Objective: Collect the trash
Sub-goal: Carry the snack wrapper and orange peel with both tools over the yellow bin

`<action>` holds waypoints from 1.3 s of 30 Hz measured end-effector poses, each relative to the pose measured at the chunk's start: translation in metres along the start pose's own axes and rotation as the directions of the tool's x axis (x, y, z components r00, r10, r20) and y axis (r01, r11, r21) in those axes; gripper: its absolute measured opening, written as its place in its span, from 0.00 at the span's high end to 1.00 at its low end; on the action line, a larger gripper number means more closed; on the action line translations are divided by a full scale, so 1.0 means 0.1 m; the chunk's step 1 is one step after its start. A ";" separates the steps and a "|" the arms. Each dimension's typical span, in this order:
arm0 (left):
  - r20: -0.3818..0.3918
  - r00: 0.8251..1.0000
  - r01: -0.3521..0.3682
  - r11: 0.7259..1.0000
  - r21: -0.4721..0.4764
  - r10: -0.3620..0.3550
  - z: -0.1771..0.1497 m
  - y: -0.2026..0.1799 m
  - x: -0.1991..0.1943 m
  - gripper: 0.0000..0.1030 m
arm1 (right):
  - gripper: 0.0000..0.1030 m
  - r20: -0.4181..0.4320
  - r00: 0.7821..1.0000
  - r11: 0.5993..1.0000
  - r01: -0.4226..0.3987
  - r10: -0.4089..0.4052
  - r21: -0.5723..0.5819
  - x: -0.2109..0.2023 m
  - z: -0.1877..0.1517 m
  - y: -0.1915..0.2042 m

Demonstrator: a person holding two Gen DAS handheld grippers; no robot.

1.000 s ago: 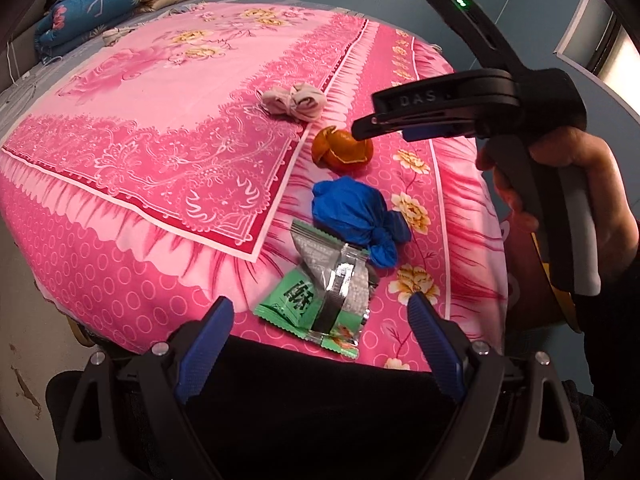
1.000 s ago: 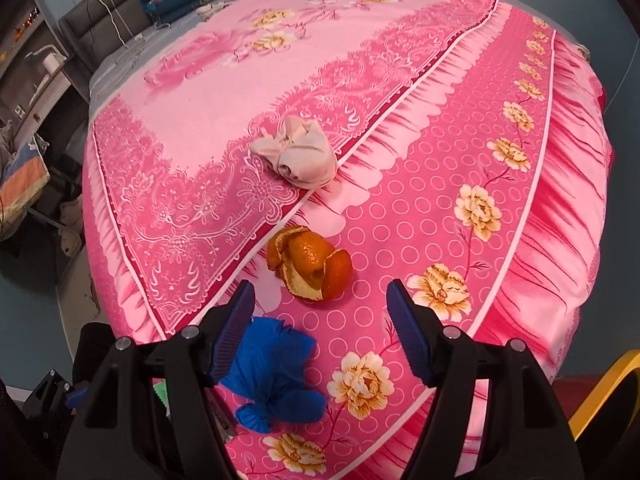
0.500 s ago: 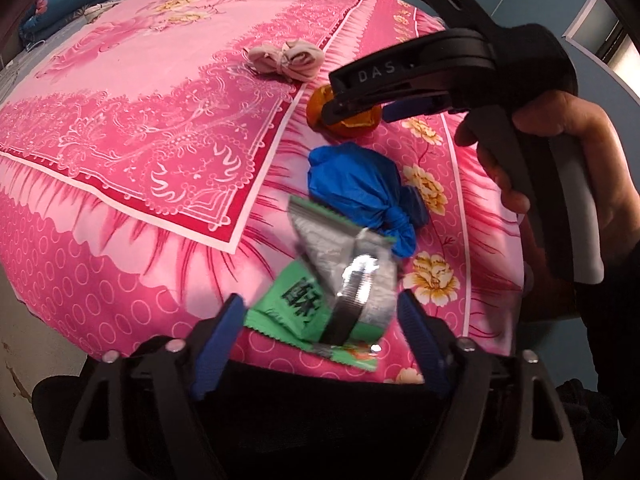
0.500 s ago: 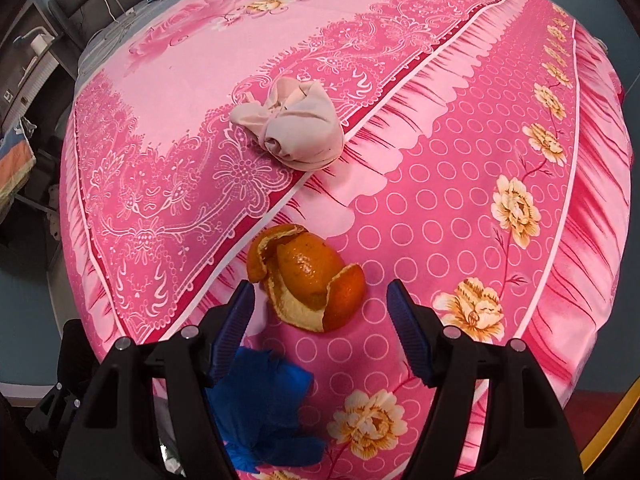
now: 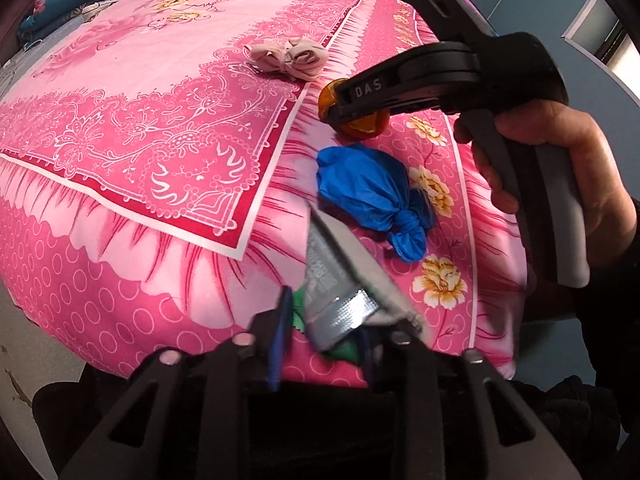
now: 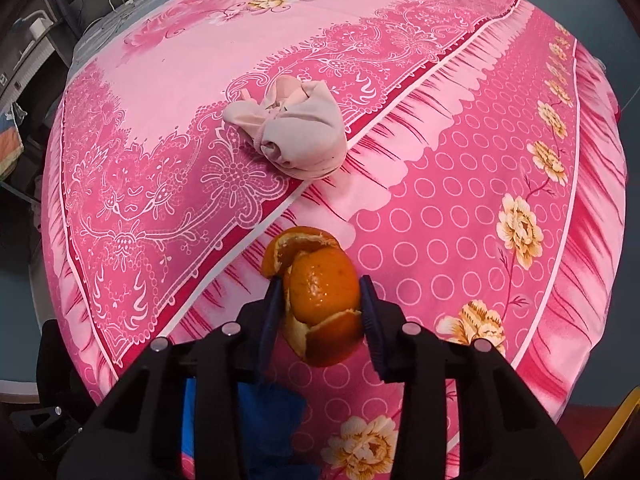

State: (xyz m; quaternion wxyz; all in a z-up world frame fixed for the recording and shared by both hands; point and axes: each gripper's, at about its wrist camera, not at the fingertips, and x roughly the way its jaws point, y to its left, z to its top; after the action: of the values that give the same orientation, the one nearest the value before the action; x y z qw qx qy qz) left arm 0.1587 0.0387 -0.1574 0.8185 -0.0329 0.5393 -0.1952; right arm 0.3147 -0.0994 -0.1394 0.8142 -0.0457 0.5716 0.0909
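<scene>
Step in hand: 2 simultaneous grasps on the pink floral bedspread (image 6: 460, 184).

Left gripper (image 5: 326, 334), bottom centre of the left wrist view: jaws nearly fully closed, pinching the crumpled green-and-silver foil snack wrapper (image 5: 340, 304), which sticks up bent between the blue pads. Wrapper sits at the near edge of the bed.

Right gripper (image 6: 320, 312), lower centre of the right wrist view: jaws closing, both pads against the sides of the curled orange peel (image 6: 320, 292). Peel looks still on the cloth.

Not yet picked: knotted blue plastic bag (image 5: 372, 196), mid-right of the left wrist view between wrapper and peel; balled beige cloth (image 6: 296, 136), upper centre of the right wrist view, well apart from the peel.

Next, my read: finish the right squeeze gently, since peel is springy and may slip, then lift both straight up. No bin in view, so drop-off location unknown.
</scene>
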 end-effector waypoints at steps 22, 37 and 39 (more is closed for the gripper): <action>0.066 0.998 -0.023 0.999 -0.028 0.025 -0.07 -0.01 -0.40 0.81 | 0.72 0.129 0.989 0.997 -0.075 0.071 0.022 -0.81 -0.27 -0.14; 0.158 0.985 -0.082 0.996 0.023 0.077 0.05 -0.41 -0.82 0.81 | 0.72 0.259 0.964 0.994 -0.088 0.067 0.067 -1.70 -0.65 -0.61; 0.168 0.982 -0.088 0.996 0.032 0.081 0.07 -0.48 -0.87 0.81 | 0.72 0.276 0.958 0.992 -0.102 0.078 0.075 -1.84 -0.71 -0.68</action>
State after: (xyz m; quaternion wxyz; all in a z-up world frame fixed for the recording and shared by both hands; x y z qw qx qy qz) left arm 0.1214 0.0238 -0.0663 0.8688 -0.0103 0.4660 -0.1672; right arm 0.2019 -0.1968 0.0074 0.8812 0.0295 0.4593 0.1080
